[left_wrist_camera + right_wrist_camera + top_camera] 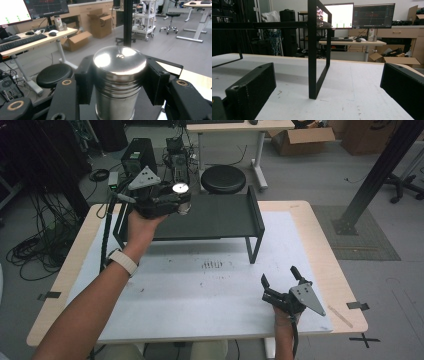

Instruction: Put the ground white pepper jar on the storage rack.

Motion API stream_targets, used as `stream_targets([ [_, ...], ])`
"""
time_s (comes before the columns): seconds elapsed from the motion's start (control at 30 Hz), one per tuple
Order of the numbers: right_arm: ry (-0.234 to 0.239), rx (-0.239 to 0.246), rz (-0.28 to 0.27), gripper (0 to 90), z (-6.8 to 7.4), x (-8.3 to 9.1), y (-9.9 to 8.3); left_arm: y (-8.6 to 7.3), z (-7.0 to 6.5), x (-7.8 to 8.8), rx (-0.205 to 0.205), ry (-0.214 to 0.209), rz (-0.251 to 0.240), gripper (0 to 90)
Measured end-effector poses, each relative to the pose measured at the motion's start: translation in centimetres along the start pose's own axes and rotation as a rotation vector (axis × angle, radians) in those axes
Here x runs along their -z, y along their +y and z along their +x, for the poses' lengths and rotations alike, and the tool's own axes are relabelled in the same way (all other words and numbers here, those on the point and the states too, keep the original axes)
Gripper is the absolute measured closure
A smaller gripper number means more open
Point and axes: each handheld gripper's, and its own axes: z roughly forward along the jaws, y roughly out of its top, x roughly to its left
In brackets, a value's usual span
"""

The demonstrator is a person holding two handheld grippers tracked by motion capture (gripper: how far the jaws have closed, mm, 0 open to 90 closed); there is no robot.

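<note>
While the left tool (181, 202) hangs over the left end of the black shelf (220, 215), its jaws are clamped on a shiny steel canister (119, 80), one pad pressed to each side just under the lid. From the left gripper view the canister stands upright (its domed top catches the room light) above the shelf's dark surface; whether its base touches the shelf I cannot tell. Down at the near right corner of the worktop (210, 295), the right tool (279, 279) rests low with its jaws spread wide and nothing between them, pointing toward the shelf's right leg (313, 62).
</note>
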Motion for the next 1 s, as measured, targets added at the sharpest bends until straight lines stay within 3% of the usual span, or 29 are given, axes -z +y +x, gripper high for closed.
stream_targets([
  [0.43,0.0,-0.002,-0.003,0.0,0.0,0.0,0.0,-1.5,1.1,-3.4,0.013,0.035,0.089,49.1],
  [1.0,0.001,-0.009,-0.006,0.0,-0.1,0.1,0.0,-2.7,1.4,-5.8,0.026,0.045,0.147,49.1],
])
